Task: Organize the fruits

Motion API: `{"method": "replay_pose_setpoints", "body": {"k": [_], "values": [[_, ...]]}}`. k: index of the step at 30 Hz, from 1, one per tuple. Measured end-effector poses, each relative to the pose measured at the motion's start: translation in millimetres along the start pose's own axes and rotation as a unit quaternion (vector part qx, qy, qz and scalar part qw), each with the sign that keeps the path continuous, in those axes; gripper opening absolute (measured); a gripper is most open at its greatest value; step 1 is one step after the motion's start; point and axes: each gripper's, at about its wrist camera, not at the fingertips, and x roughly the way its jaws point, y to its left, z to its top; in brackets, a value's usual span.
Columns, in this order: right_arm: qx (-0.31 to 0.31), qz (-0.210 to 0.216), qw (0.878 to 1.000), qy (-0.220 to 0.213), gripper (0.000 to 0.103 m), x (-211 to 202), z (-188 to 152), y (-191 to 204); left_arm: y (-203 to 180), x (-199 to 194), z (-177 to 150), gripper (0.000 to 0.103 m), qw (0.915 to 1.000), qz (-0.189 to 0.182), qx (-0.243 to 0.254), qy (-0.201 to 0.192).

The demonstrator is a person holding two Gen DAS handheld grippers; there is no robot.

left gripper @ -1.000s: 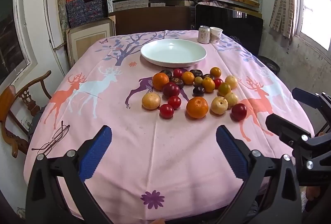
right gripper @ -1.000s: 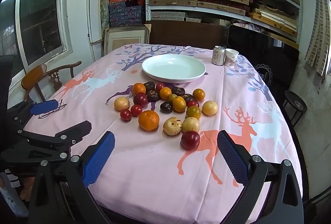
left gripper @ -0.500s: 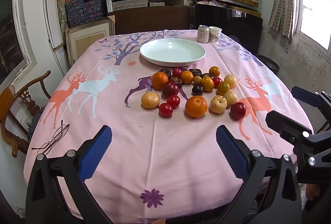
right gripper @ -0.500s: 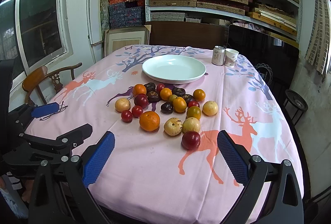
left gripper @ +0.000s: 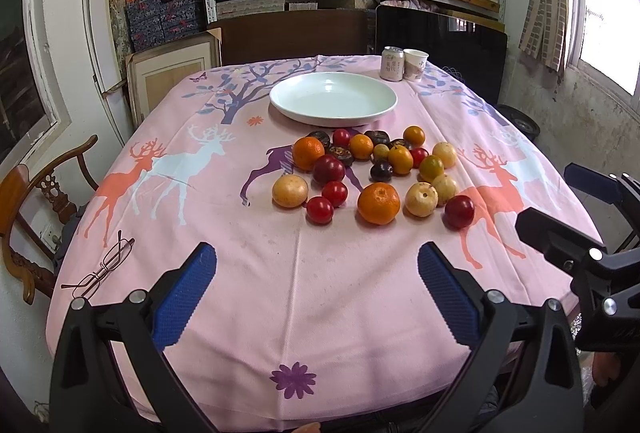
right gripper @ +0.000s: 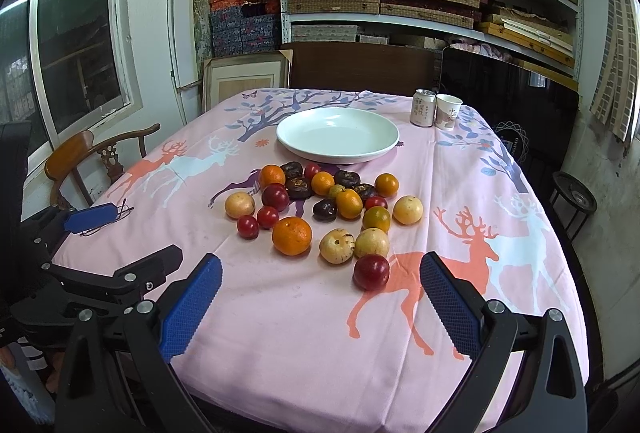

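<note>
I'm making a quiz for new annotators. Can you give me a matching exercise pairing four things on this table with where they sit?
Things:
1. white plate
2. glasses
3. drink can
4. dark red plum

Places:
A. table's left edge
B. nearest the right gripper
C. beside the paper cup
D. just beyond the fruit pile

Pairs: 1-D, 2-A, 3-C, 4-B

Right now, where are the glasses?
In the left wrist view, the glasses lie folded on the pink tablecloth near its left edge, beside the wooden chair.
</note>
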Motion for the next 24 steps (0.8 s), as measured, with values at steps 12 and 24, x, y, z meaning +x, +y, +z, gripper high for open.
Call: {"method": "replay_pose_setpoints", "body": {"k": [12,24], "values": [[0.003,0.002,1.000,-0.001,0.100,-0.4,-0.1,-2.4,-1.2,0.8,-1.0,0.099,1.0000,0.000,0.000,0.003],[0.005,0.004,1.000,-0.002,0.100,-4.4,2.0,-0.8,-1.0,1.1,-0.9,0.099,1.0000,0.000,0.000,0.004]]}}
